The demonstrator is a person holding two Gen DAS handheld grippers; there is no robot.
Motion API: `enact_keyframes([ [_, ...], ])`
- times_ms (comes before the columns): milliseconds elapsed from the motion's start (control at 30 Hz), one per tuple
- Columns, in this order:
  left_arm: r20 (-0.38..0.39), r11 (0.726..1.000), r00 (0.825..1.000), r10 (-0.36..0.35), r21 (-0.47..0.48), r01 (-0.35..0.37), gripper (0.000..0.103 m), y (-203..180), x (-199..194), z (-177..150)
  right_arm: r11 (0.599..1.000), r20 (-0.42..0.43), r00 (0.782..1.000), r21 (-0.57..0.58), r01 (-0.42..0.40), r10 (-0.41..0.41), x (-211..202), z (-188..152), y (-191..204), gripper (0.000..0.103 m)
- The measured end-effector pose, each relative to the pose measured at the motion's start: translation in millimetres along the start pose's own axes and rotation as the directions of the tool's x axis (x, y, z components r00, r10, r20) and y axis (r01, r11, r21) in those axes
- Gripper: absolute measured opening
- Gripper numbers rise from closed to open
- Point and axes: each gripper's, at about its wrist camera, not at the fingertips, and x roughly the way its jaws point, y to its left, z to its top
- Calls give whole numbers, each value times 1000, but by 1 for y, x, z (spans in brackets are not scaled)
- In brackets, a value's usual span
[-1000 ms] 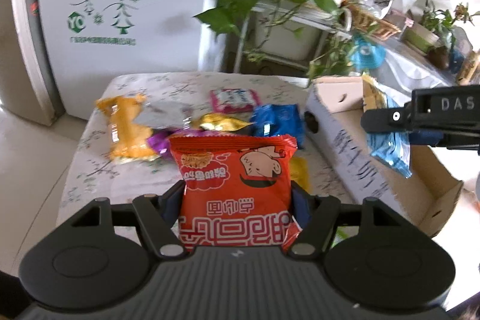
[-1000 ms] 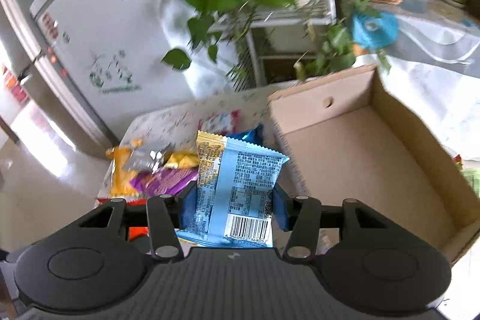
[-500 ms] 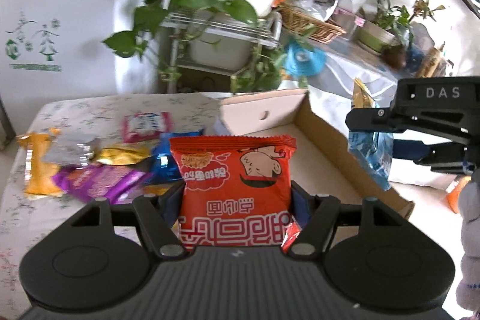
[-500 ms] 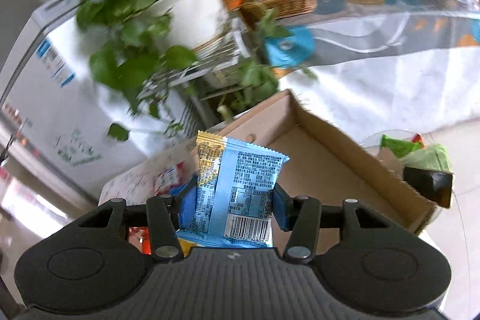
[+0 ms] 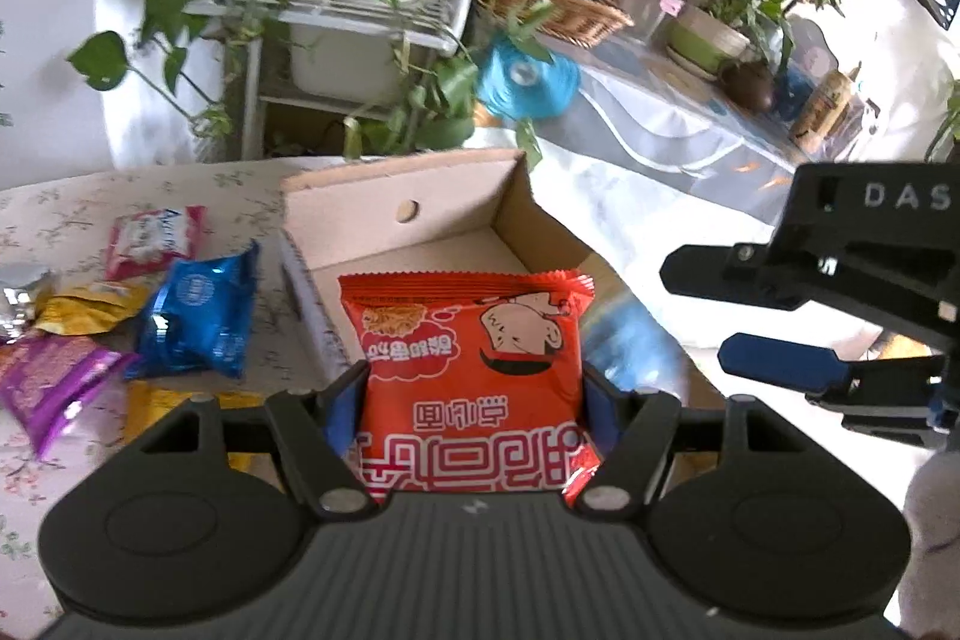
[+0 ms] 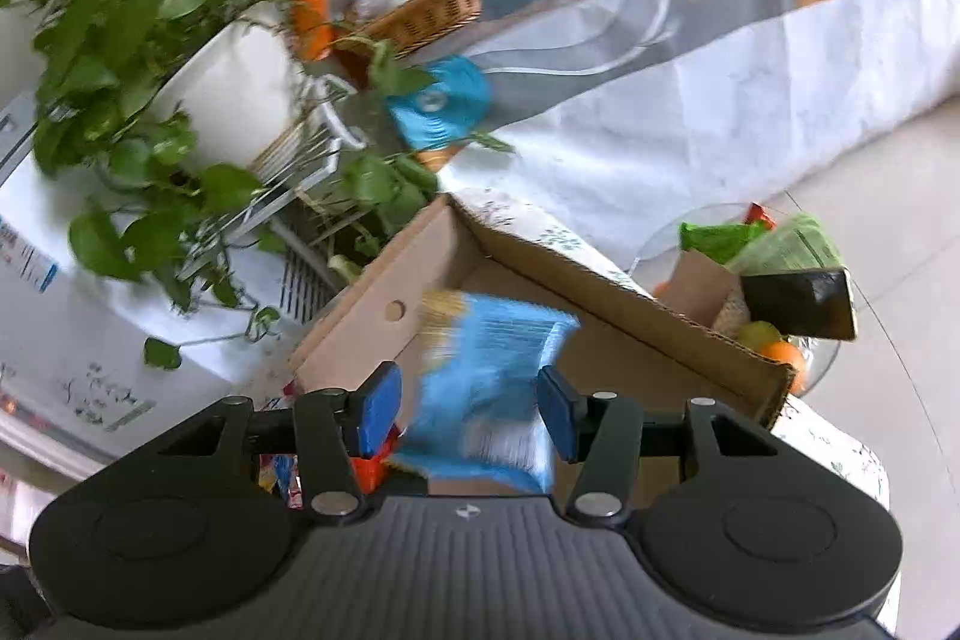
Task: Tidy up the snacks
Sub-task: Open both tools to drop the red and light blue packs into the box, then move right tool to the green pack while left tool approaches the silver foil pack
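My left gripper (image 5: 474,400) is shut on a red noodle packet (image 5: 474,358) and holds it upright over the near end of the open cardboard box (image 5: 396,220). My right gripper (image 6: 468,403) stands over the same box (image 6: 600,298), tilted. A light blue packet (image 6: 492,376) is blurred and skewed between its pads, clear of the left pad. In the left wrist view the right gripper (image 5: 693,316) has its fingers apart with nothing between them, and a blue blur (image 5: 630,340) lies low in the box.
Loose snacks lie on the floral tablecloth left of the box: a blue packet (image 5: 198,322), a purple one (image 5: 48,388), a pink one (image 5: 153,241) and a yellow one (image 5: 84,310). Potted plants on a white rack (image 5: 336,16) stand behind. A glass bowl (image 6: 768,280) sits right of the box.
Both grippers have swung right toward the box, and the right one has rolled. The light blue packet, gripped upright before, has come loose from the right pads and drops into the box.
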Motion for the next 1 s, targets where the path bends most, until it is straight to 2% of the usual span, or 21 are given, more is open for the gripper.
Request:
enact_keyframes([
  [100,-7,1000,1000,-1,13,1,71,-6,9,1,1000,-8,1000,29,11,-10,3,2,-3,58],
  [167,-5,1000,1000,-4,15,4,78,-7,9,2,999,-1,1000,45,10,-10,2,3,-4,61],
  [233,12,1000,1000,-3,22,3,91,-7,5,3,999,9,1000,45,15,-15,0,3,-4,65],
  [300,27,1000,999,18,21,-19,97,-5,1,7,999,18,999,31,31,-31,-1,3,-2,69],
  [333,31,1000,999,15,17,-15,97,-3,-2,8,999,22,999,24,36,-37,-1,3,0,73],
  [500,39,1000,999,7,19,-8,97,8,-12,11,1000,14,1000,0,19,-19,1,1,4,75],
  [733,17,999,999,37,-3,-37,97,39,-22,6,998,-7,1000,-60,-4,3,6,-4,17,84],
  [1000,13,995,995,95,-35,-95,97,83,-35,5,985,-39,998,-167,-47,41,15,-17,41,86],
])
